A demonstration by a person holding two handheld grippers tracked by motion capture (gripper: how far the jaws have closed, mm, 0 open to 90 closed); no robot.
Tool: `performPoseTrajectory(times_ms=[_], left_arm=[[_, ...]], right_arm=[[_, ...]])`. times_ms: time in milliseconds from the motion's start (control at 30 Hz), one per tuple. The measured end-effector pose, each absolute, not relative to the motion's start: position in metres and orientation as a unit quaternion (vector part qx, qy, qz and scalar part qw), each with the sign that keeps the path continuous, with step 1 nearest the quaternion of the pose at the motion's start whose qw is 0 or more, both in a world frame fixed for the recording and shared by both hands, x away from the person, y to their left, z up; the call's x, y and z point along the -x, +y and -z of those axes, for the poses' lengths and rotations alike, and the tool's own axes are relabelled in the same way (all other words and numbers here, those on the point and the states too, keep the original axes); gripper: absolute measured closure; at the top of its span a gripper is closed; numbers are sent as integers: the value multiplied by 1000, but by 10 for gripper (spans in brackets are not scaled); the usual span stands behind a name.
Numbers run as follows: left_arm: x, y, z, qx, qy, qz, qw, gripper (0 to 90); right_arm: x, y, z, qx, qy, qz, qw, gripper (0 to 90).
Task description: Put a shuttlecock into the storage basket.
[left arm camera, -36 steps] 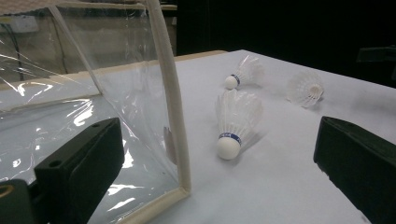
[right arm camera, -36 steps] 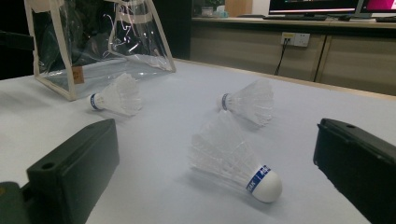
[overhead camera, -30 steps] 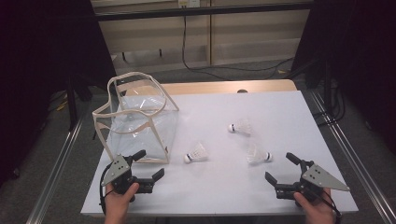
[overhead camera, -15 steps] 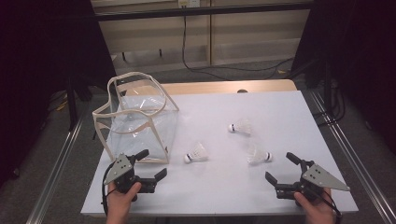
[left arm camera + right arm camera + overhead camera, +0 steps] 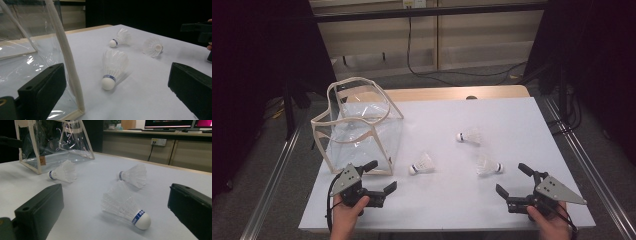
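Note:
Three white shuttlecocks lie on the white table (image 5: 532, 130): one near the clear bag (image 5: 422, 164), one farther back (image 5: 469, 136), one on the right (image 5: 488, 166). The clear plastic bag (image 5: 357, 125) with cream trim stands open at the left. My left gripper (image 5: 382, 176) rests open at the bag's front corner, its jaws wide apart toward the nearest shuttlecock (image 5: 113, 66). At the front right my right gripper (image 5: 512, 179) is open too, and the right shuttlecock (image 5: 125, 205) lies just ahead of its jaws. Neither gripper holds anything.
The bag's cream edge (image 5: 67, 62) stands just inside my left jaw. A wooden strip (image 5: 452, 93) borders the table's far side. Metal rails (image 5: 272, 180) run along both sides, and cables lie on the floor behind.
My left gripper has edged slightly to the right along the bag's front. The right gripper and the shuttlecocks have not moved.

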State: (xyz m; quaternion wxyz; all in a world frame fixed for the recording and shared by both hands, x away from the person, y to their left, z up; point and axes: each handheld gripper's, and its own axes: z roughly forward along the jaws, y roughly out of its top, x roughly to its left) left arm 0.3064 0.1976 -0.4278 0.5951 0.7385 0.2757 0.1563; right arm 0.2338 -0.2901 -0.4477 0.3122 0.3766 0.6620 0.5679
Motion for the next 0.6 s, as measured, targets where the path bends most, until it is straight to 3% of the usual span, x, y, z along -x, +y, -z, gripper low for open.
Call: performPoseTrajectory(times_ms=[600], left_arm=[[-306, 185, 428, -747, 262, -145, 593, 18]], right_arm=[[-234, -289, 448, -376, 663, -569, 310, 1]])
